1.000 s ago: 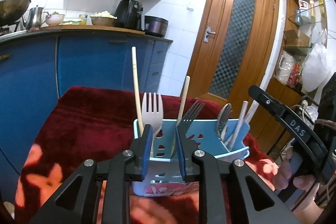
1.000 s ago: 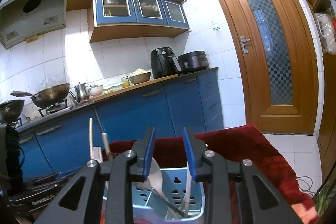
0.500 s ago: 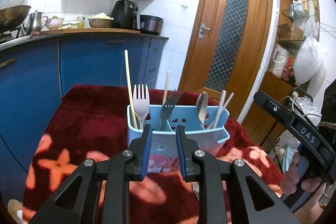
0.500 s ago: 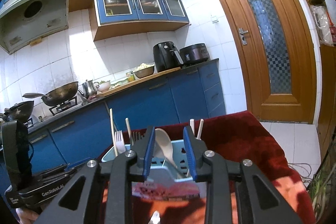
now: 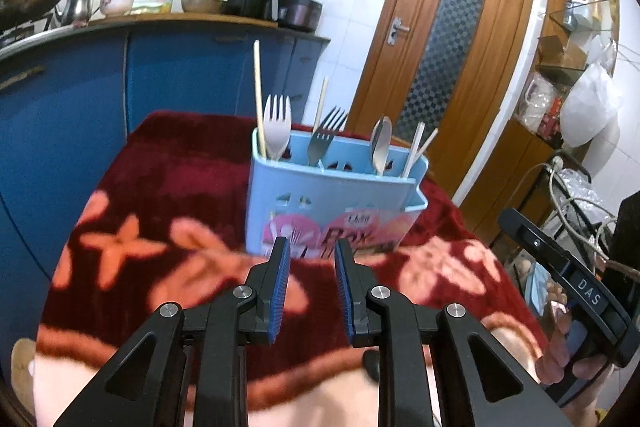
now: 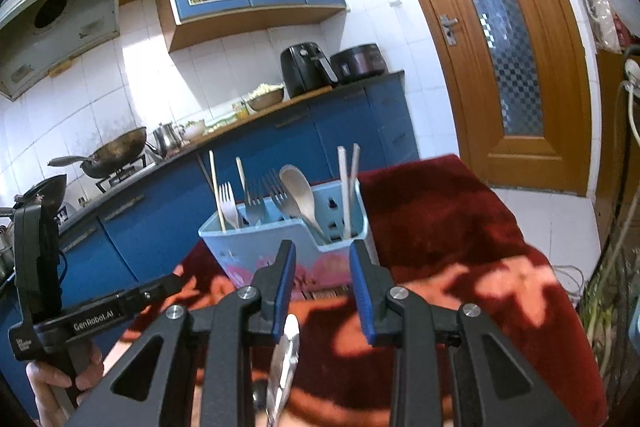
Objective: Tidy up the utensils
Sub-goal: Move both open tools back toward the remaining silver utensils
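Note:
A light blue utensil caddy (image 5: 336, 195) stands upright on the red flowered tablecloth (image 5: 168, 187). It holds a white plastic fork (image 5: 277, 127), metal forks (image 5: 324, 135), a spoon (image 5: 380, 143) and pale chopsticks (image 5: 259, 95). My left gripper (image 5: 311, 243) hovers just in front of the caddy's printed face, open, with nothing between its blue pads. In the right wrist view my right gripper (image 6: 322, 247) is also open and empty, near the caddy (image 6: 240, 247). A silvery metal utensil (image 6: 284, 359) lies on the cloth under it.
Blue kitchen cabinets (image 6: 280, 147) with a wok (image 6: 116, 151), a kettle and an air fryer (image 6: 304, 67) run behind the table. A wooden door (image 5: 440, 67) is at the far right, with cluttered shelves (image 5: 568, 67) beside it. A hand (image 5: 560, 359) grips the other tool's handle.
Both grippers have drawn back from the caddy, which now stands farther off and in full view. The metal utensil on the cloth has come into sight under the right gripper.

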